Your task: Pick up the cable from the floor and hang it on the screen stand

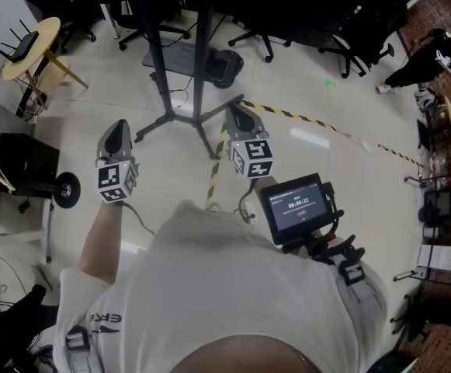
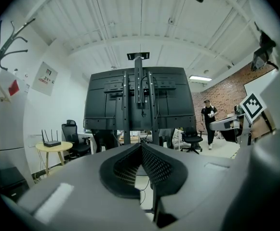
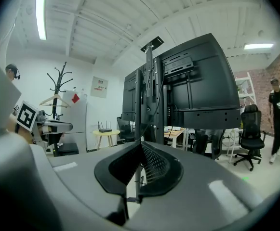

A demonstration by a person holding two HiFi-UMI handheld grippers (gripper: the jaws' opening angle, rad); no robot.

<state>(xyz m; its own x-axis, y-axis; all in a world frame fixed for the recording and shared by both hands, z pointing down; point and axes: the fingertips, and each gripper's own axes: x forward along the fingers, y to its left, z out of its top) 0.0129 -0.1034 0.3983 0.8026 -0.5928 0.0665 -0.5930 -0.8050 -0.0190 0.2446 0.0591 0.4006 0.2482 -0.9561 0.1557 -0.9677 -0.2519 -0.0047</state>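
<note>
The left gripper point(image 1: 119, 127) at 11 o'clock and the right gripper point(image 1: 237, 109) at 1 o'clock point level, side by side. Each has its fingers pressed together with nothing between them. Just beyond, at 12 o'clock, the screen stand point(image 1: 202, 53) rises from the floor point(image 1: 303, 177). A thin cable point(image 1: 180, 95) lies by its foot.

The head view's top edge cuts off the screen stand point(image 1: 202, 61).
</note>
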